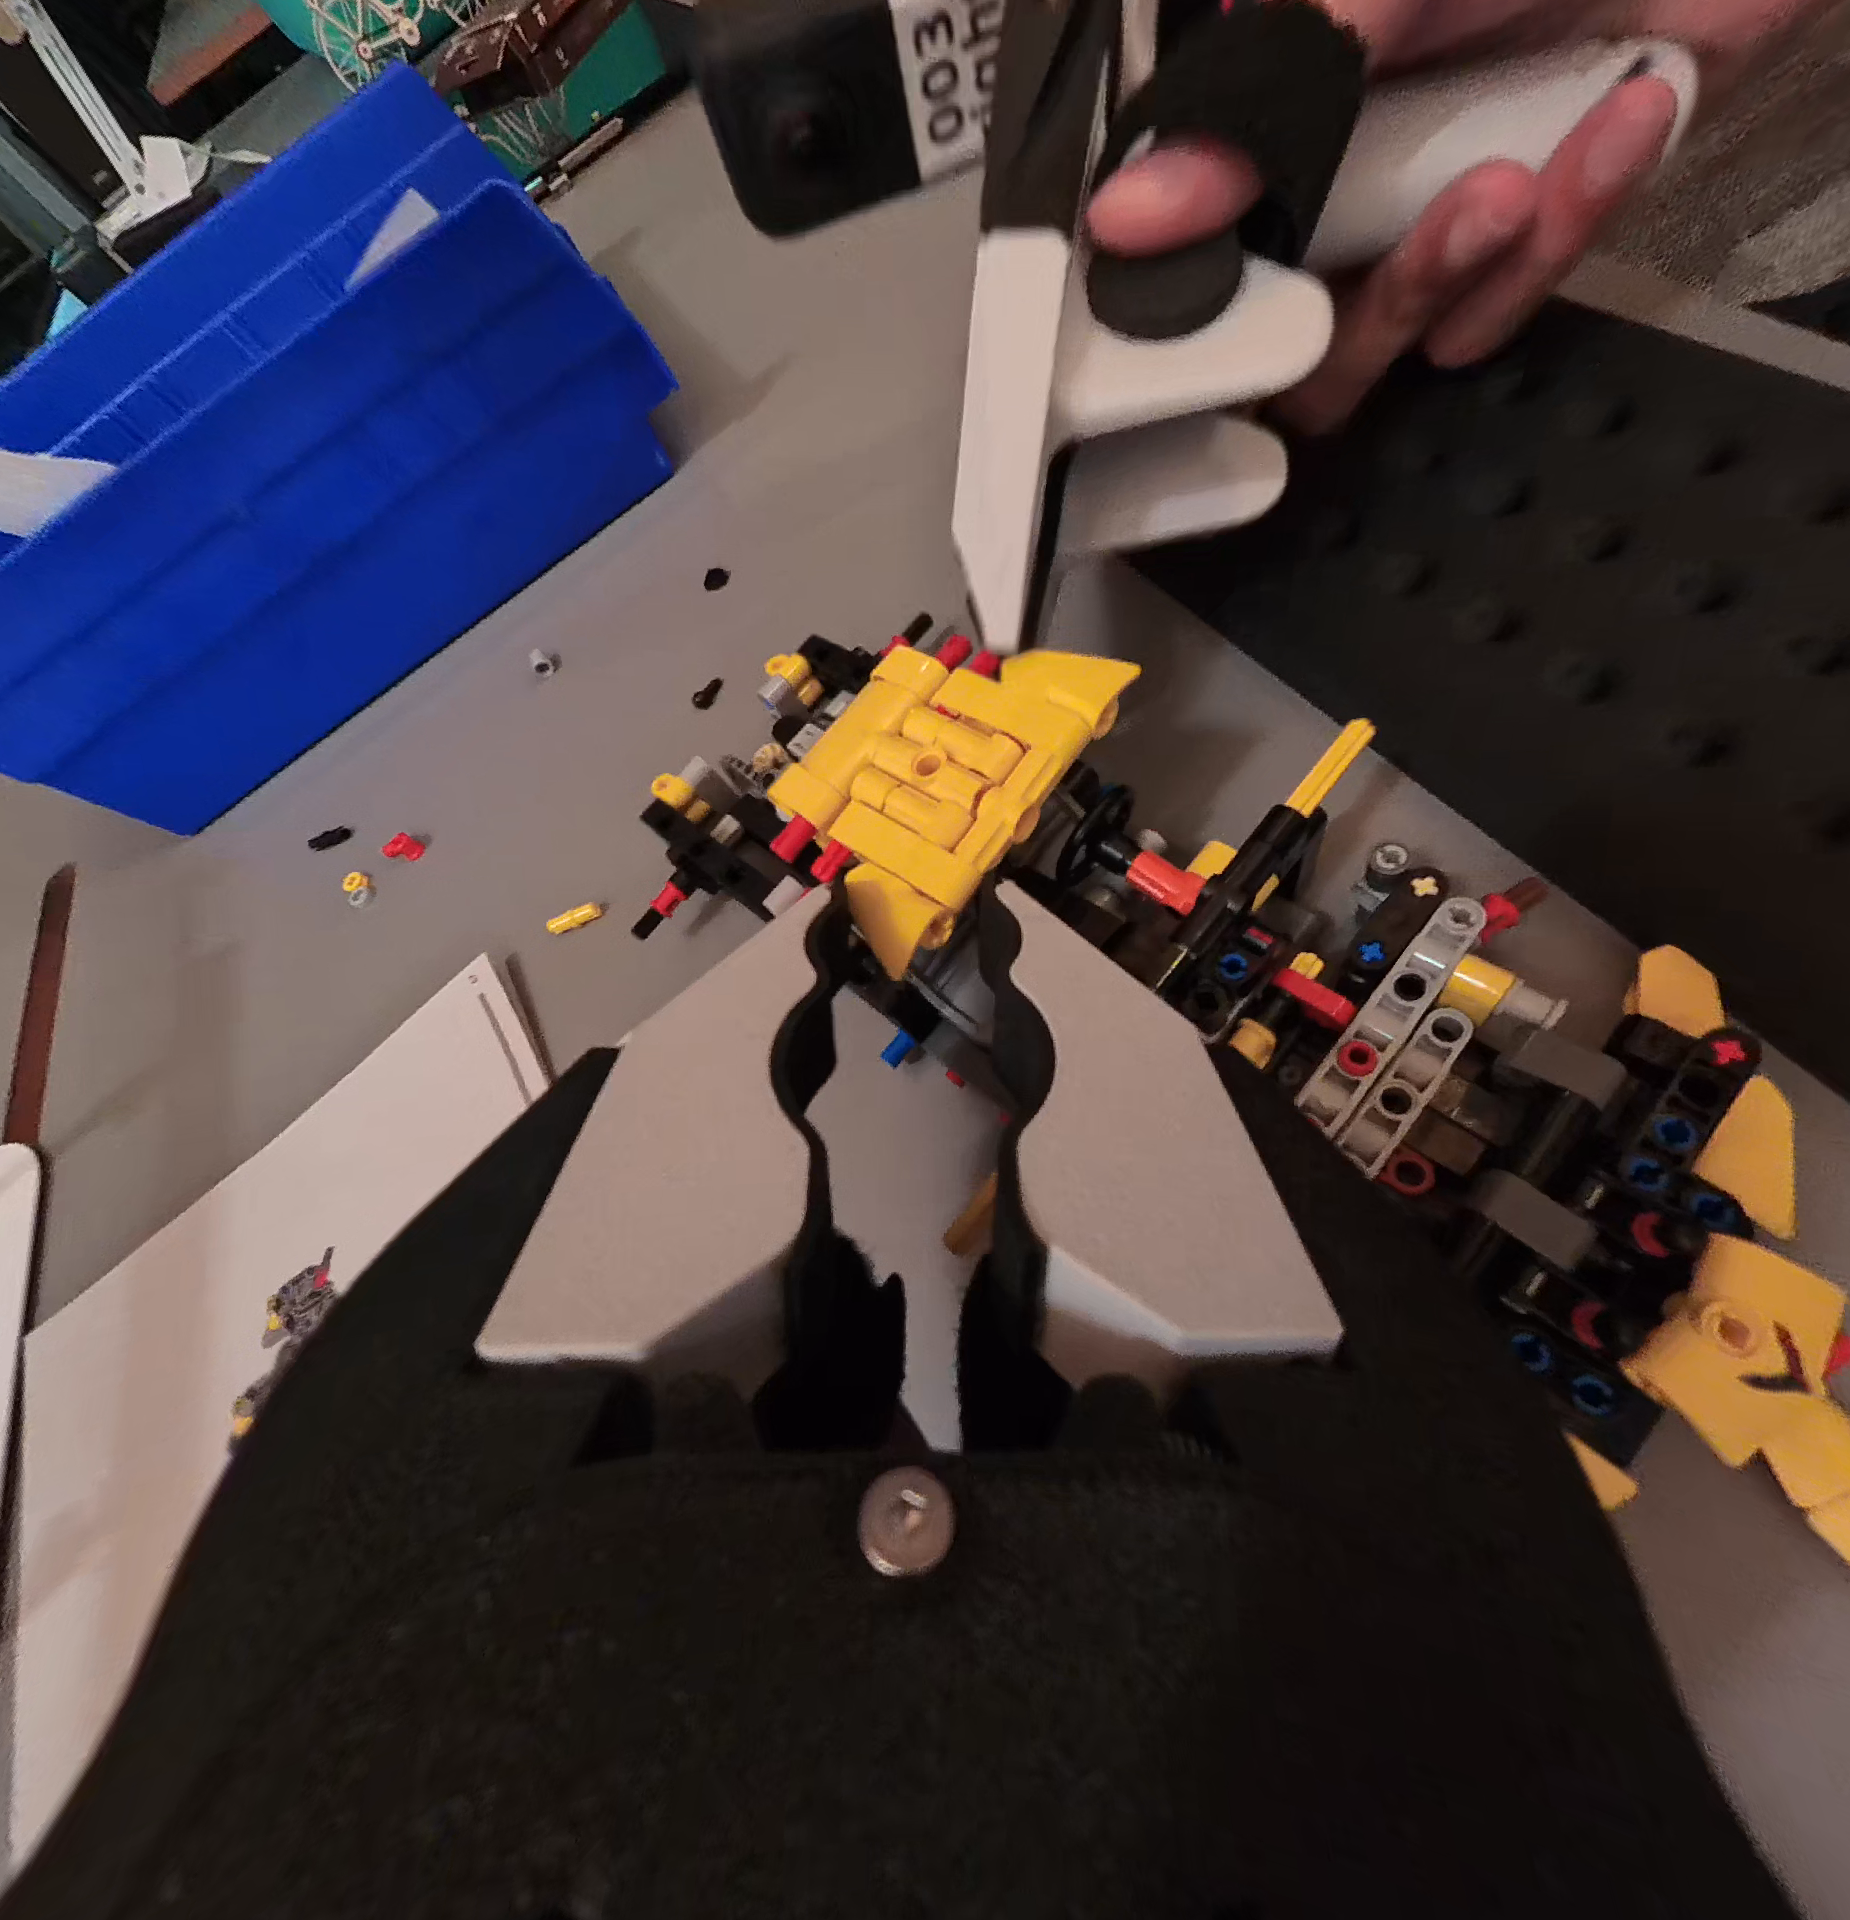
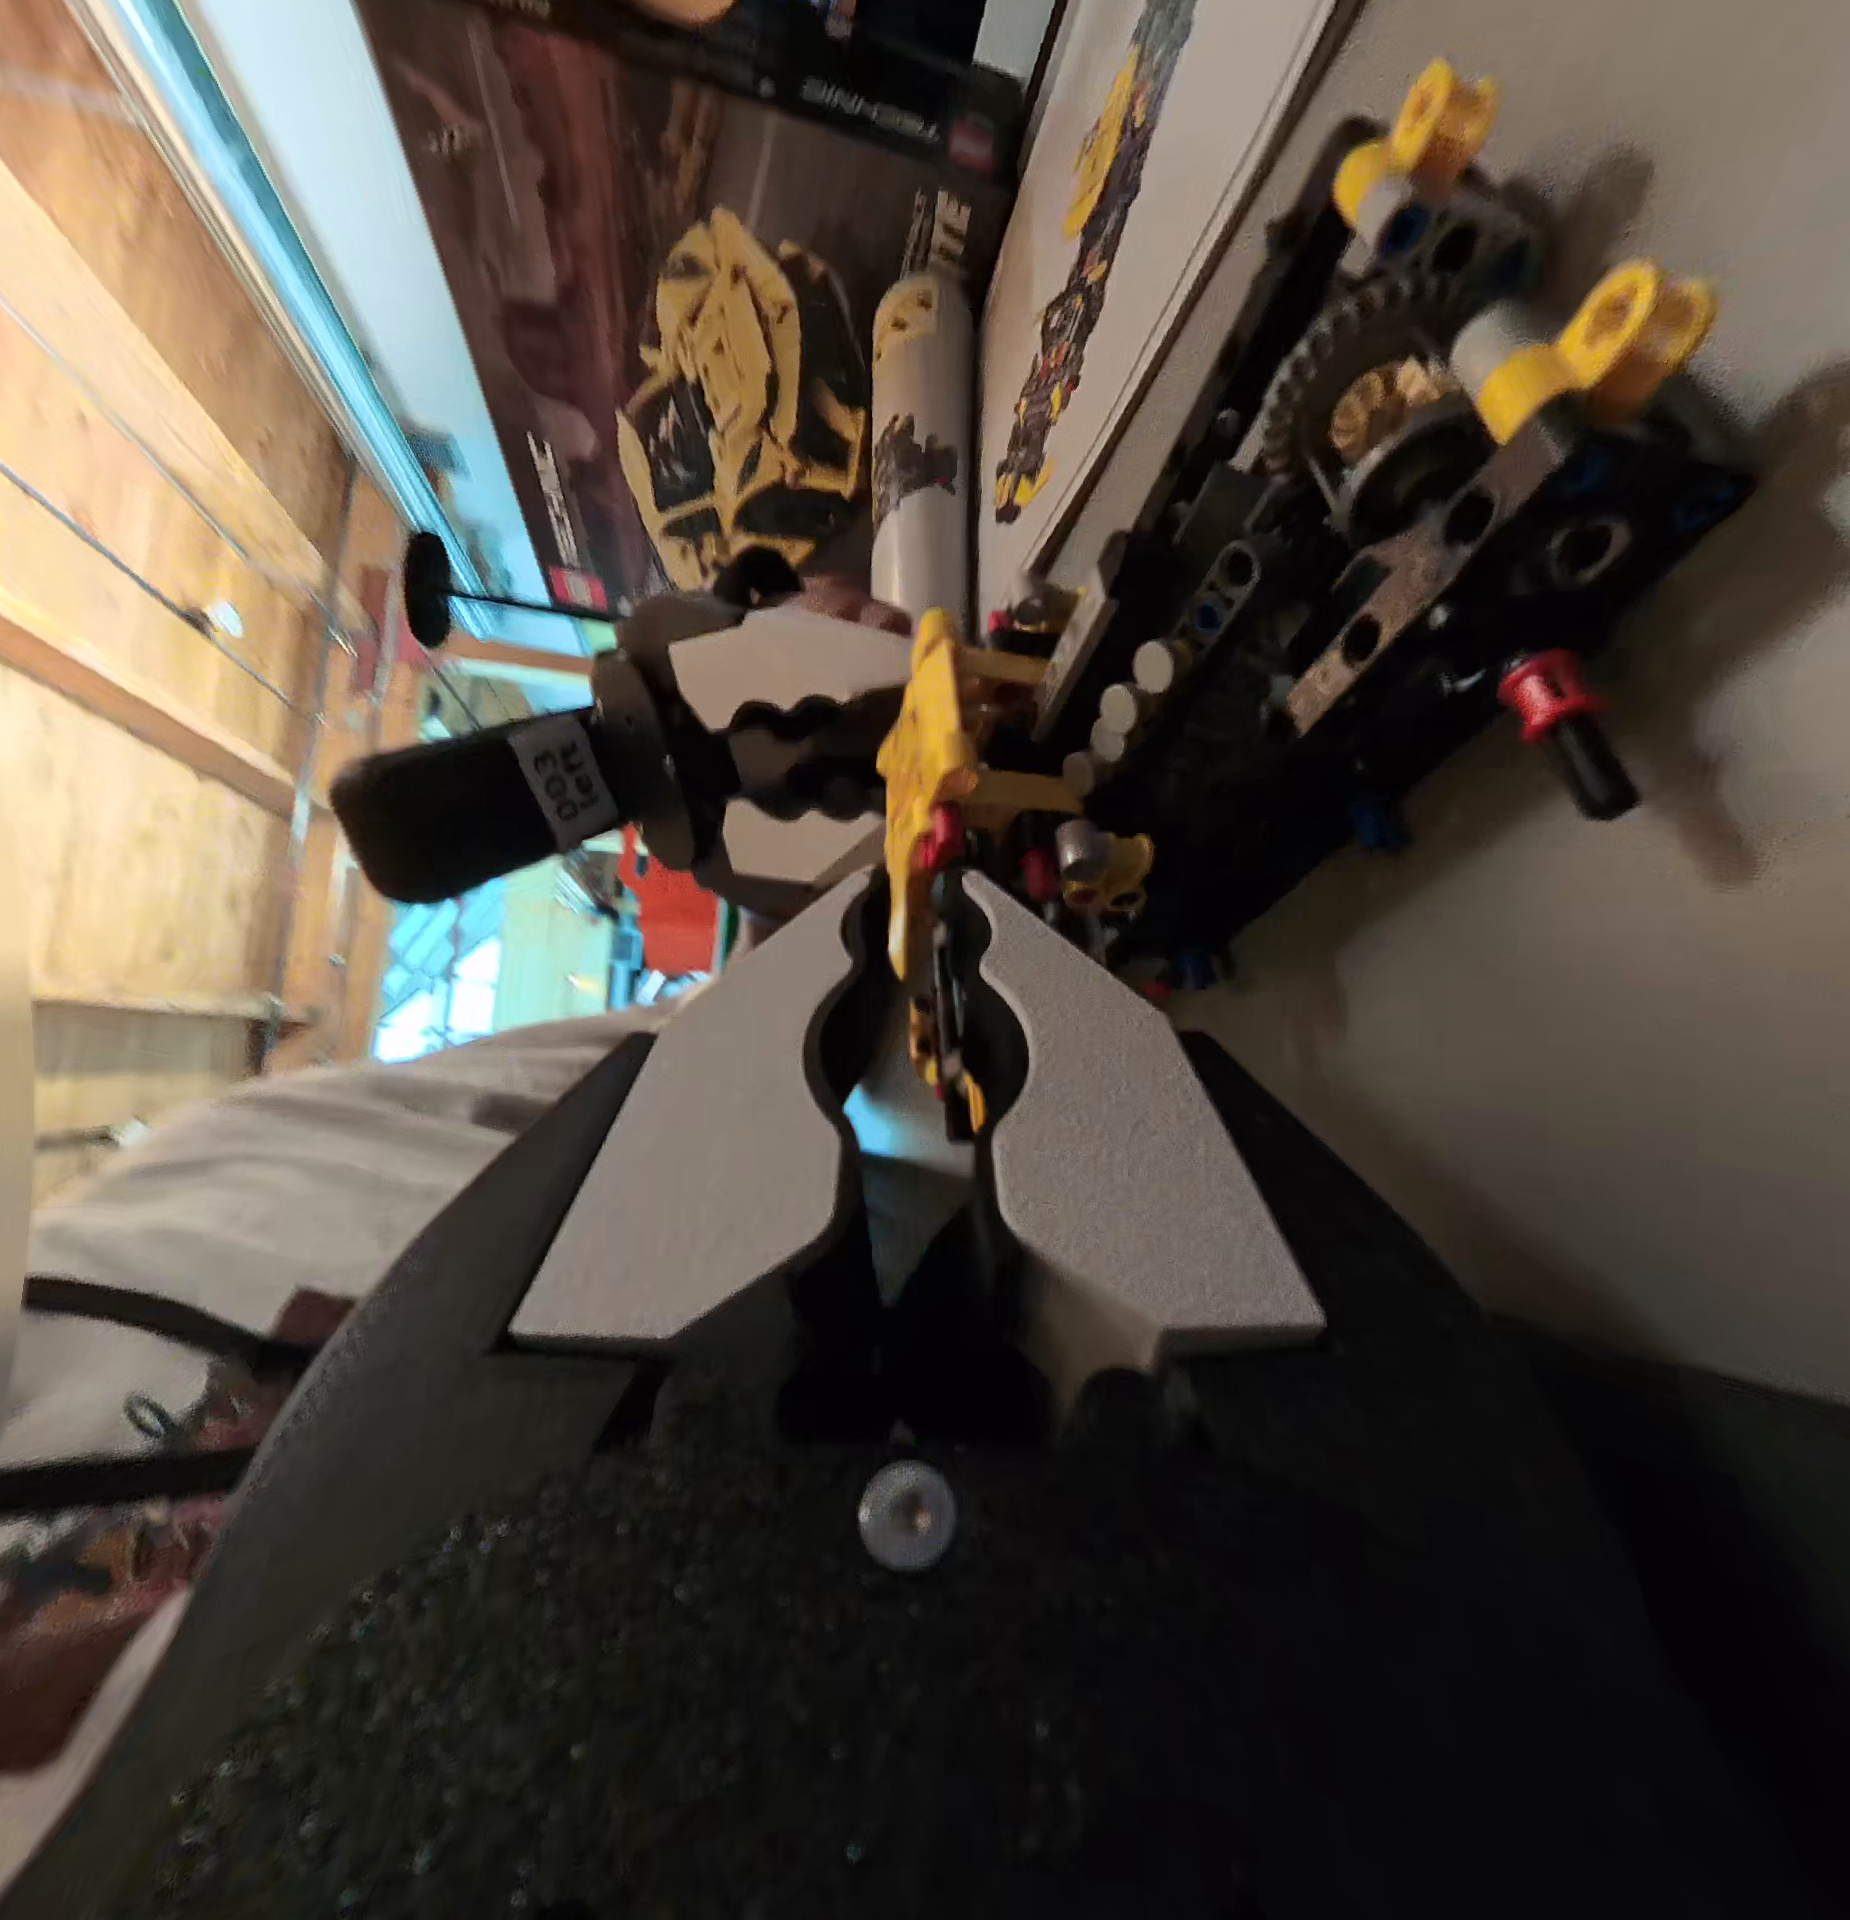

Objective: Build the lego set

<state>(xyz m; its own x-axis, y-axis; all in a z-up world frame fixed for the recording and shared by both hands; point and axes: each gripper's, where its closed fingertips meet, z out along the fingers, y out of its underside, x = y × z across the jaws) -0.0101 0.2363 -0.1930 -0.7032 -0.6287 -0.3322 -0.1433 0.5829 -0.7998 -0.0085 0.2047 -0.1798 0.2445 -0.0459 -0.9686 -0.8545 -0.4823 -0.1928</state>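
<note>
Left gripper jaws clamped on the near corner of the yellow panel block; right gripper jaws pinching the same block's far edge, seen edge-on. Block joined to the front of the long black-and-yellow lego chassis lying on the grey counter. Loose pins scattered just left of it. Open instruction booklet toward the near left edge. Blue bins at the far left, holding white bags; further contents hidden
</note>
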